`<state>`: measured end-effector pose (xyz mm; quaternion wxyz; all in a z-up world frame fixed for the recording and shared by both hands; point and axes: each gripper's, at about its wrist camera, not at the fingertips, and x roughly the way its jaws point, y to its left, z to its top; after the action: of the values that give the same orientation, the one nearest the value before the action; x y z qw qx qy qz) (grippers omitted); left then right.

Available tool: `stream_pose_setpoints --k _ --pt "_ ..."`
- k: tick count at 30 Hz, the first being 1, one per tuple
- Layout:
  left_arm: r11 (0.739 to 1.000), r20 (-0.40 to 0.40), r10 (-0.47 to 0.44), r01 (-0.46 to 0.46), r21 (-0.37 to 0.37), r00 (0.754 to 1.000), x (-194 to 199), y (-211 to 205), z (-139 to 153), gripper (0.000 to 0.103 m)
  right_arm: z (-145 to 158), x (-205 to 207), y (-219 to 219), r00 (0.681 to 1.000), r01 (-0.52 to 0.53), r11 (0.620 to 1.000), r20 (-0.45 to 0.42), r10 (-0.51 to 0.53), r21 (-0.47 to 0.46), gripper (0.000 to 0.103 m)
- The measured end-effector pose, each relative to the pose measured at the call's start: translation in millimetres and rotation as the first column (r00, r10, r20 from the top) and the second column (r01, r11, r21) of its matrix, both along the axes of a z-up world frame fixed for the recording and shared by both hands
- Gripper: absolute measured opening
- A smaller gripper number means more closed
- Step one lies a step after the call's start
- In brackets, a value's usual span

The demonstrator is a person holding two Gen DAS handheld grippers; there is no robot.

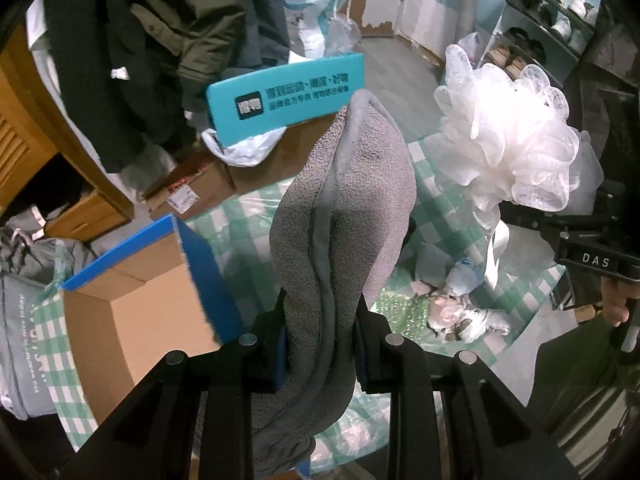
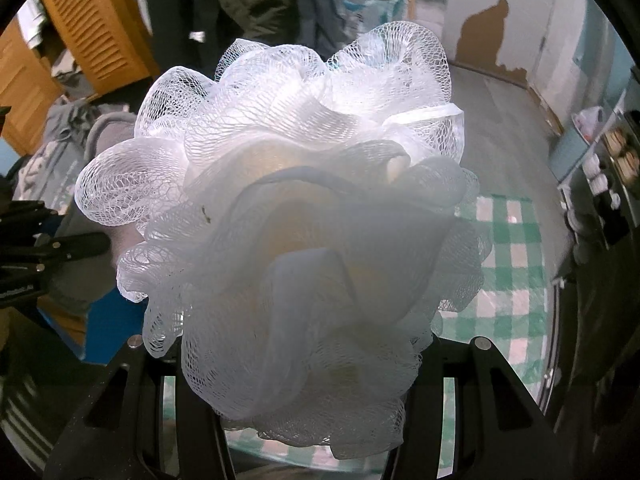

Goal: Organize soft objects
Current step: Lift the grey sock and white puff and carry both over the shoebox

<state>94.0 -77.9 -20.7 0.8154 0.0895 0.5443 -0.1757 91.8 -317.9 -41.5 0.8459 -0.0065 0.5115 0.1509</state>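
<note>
Above the checked table (image 1: 444,216), right of the open cardboard box (image 1: 132,312), hang 2 soft things: a grey cloth (image 1: 340,216) pinched in the left gripper (image 1: 320,344) and a white mesh sponge (image 2: 288,208) squeezed in the right gripper (image 2: 304,344). Both look mid-carry; next, likely lower each into the box and release.

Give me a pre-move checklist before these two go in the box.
1. Left gripper shut on grey cloth: ok.
2. Right gripper shut on white loofah: ok.
3. Both items lifted off the checked table: ok.
4. Cardboard box open, flaps up: ok.
5. Box inside free of clutter: cannot tell, only part shows.
6. Table cleared of soft items: not ok, small plush toys remain.
</note>
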Motion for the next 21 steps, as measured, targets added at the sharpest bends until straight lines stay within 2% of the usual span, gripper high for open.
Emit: stream_pose_setpoints --k 12,21 --pt "0.994 0.024 0.108 -0.108 0.0 0.994 -8 61 4 0.026 13 8 56 0.995 -0.098 0.995 0.005 0.098 0.024 0.047" --pt "0.978 0.046 0.206 -0.207 0.009 0.977 -15 110 8 0.026 15 18 119 0.982 -0.188 0.981 0.001 0.188 0.041 0.047"
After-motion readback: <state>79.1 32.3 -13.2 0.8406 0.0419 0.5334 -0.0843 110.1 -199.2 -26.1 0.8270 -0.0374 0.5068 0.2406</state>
